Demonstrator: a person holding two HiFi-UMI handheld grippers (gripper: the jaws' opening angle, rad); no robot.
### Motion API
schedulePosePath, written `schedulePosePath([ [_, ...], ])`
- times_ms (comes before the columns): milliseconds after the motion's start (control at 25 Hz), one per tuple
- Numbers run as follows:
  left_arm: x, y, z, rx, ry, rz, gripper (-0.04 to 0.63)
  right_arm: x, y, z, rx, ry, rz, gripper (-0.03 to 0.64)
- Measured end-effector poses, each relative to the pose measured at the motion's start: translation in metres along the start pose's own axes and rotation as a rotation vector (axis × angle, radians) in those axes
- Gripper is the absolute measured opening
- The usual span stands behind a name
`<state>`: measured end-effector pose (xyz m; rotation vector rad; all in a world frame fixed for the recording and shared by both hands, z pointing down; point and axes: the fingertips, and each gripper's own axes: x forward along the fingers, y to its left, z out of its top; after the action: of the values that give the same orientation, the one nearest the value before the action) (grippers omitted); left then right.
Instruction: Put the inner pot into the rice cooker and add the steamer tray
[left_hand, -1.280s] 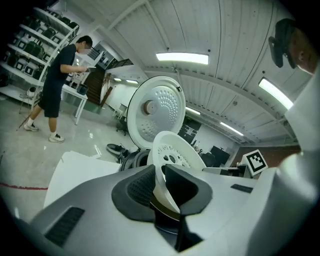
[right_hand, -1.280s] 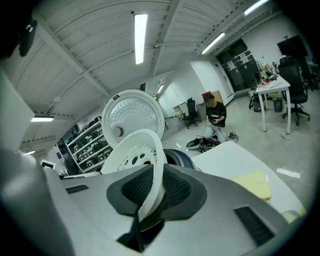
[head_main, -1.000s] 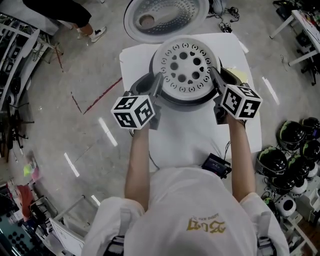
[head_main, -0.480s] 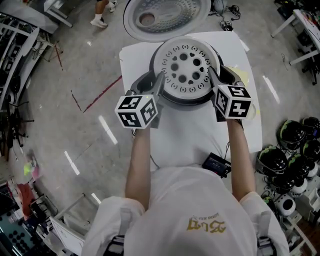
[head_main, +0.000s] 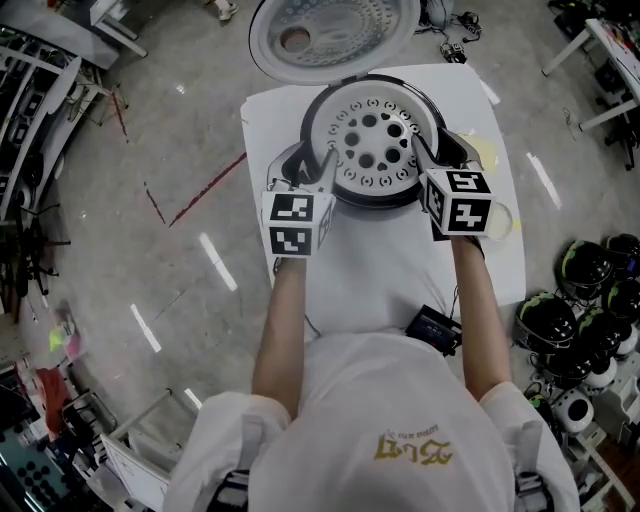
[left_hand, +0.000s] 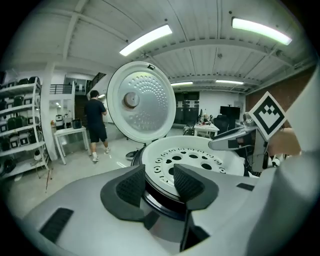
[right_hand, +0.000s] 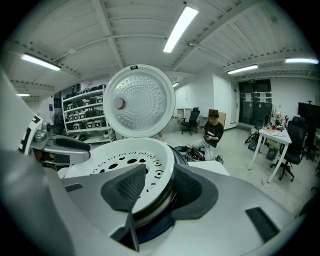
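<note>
The white perforated steamer tray (head_main: 372, 140) sits level in the mouth of the dark rice cooker (head_main: 308, 172), whose round lid (head_main: 330, 30) stands open behind it. The tray covers the inner pot. My left gripper (head_main: 325, 160) is at the tray's left rim and my right gripper (head_main: 418, 150) at its right rim. In the left gripper view the tray (left_hand: 200, 155) has its rim between the left gripper (left_hand: 159, 182) pads, with gaps showing. In the right gripper view the right gripper (right_hand: 159, 186) likewise straddles the tray (right_hand: 125, 160) rim loosely. Both pairs of jaws have just been opening.
The cooker stands on a white table (head_main: 390, 270) with a small black device (head_main: 432, 325) at its near edge. Several helmets (head_main: 590, 300) lie on the floor to the right. A person (left_hand: 96, 122) stands by shelves, and another person (right_hand: 212, 132) sits further off.
The tray has sunk from above the cooker down into its mouth. Both grippers have rolled, their marker cubes turning, and both pairs of jaws have widened off the rim.
</note>
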<state>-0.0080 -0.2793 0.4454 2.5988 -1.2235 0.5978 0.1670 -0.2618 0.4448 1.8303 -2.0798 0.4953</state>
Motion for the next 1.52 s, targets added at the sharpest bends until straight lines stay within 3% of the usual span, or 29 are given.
schedulePosePath([
  [160,0.000,0.003,-0.004,0.008,0.005,0.004,0.216,-0.001,0.004,-0.001,-0.035,-0.005,-0.015,0.195],
  [440,-0.005,-0.001,-0.001,0.011,-0.008,0.005,0.219,-0.016,0.005,0.003,-0.013,-0.033,-0.019,0.193],
  [880,-0.035,-0.024,0.000,-0.050,-0.065,-0.039,0.156,-0.063,0.012,-0.021,0.083,-0.056,-0.021,0.153],
  [1080,-0.050,-0.042,-0.010,-0.051,-0.064,-0.067,0.131,-0.085,0.017,-0.031,0.119,-0.091,-0.032,0.083],
  [1240,-0.066,-0.053,-0.020,-0.106,-0.073,-0.093,0.106,-0.102,0.027,-0.035,0.155,-0.109,0.002,0.012],
  [1520,-0.097,-0.064,-0.031,-0.166,-0.105,-0.117,0.014,-0.134,0.043,-0.043,0.224,-0.160,0.021,0.012],
])
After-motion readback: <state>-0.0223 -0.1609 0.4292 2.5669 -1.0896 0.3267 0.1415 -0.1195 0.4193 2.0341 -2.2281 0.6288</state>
